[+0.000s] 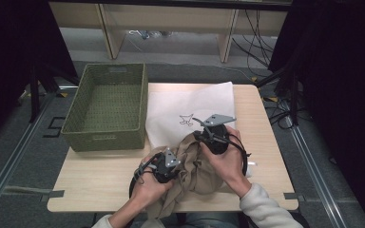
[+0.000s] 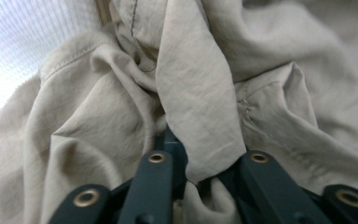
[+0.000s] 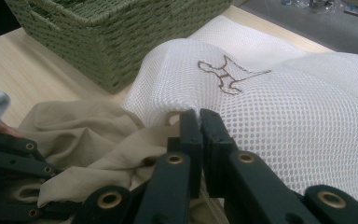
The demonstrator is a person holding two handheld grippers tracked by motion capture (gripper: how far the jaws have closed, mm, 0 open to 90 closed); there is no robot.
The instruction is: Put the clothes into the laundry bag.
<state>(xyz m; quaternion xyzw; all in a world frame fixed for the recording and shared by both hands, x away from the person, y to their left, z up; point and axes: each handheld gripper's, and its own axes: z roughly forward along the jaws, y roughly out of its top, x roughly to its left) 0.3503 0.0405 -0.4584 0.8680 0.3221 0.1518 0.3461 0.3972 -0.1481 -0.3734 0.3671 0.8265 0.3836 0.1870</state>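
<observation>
A crumpled beige garment lies at the front of the table and partly over a white mesh laundry bag with a small brown emblem. My left gripper is pressed into the garment's left side. In the left gripper view its jaws stand close together with a fold of the beige garment pinched between them. My right gripper sits at the bag's near edge. In the right gripper view its jaws are shut on the rim of the mesh bag, with the garment just below and to the left.
A green woven basket stands at the table's back left, close beside the mesh bag, and it is the same basket that the right gripper view shows. Bare wood table runs in front of it. Dark curtains, cables and shelving legs surround the table.
</observation>
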